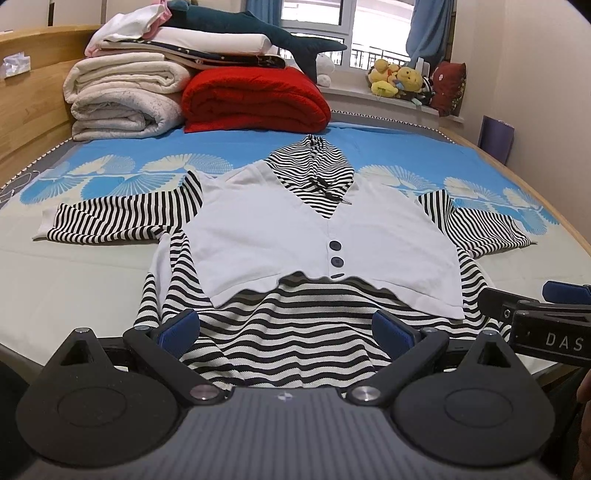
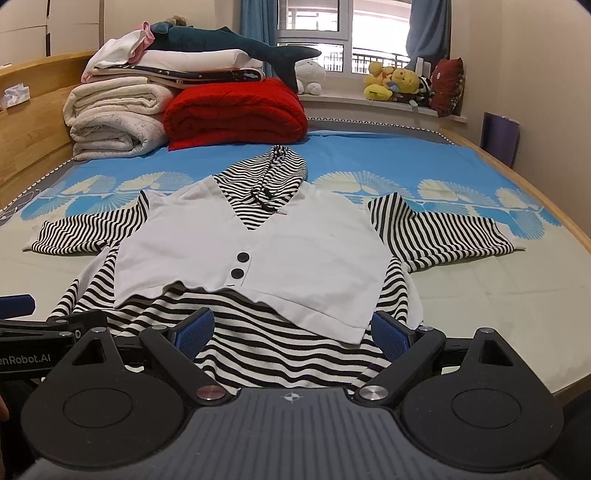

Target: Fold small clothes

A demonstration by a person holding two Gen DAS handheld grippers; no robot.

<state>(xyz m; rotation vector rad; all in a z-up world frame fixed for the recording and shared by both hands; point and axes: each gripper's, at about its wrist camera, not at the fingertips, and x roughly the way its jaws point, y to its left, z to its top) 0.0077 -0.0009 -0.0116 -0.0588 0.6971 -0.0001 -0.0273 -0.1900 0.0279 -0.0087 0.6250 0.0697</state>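
A small hooded top (image 1: 266, 236) lies flat on the bed, face up, with black-and-white striped sleeves, hood and hem and a white vest front with dark buttons. It also shows in the right wrist view (image 2: 295, 251). My left gripper (image 1: 286, 330) is open, its blue pads spread over the striped hem at the near left. My right gripper (image 2: 291, 332) is open over the hem at the near right. The right gripper's side shows in the left wrist view (image 1: 546, 317); the left one's side shows in the right wrist view (image 2: 40, 332).
The bed (image 1: 74, 273) has a pale sheet and a blue patterned cover. Folded white blankets (image 1: 122, 96), a red blanket (image 1: 255, 99) and a plush shark (image 1: 236, 26) are stacked at the far left. Stuffed toys (image 1: 399, 79) sit on the windowsill.
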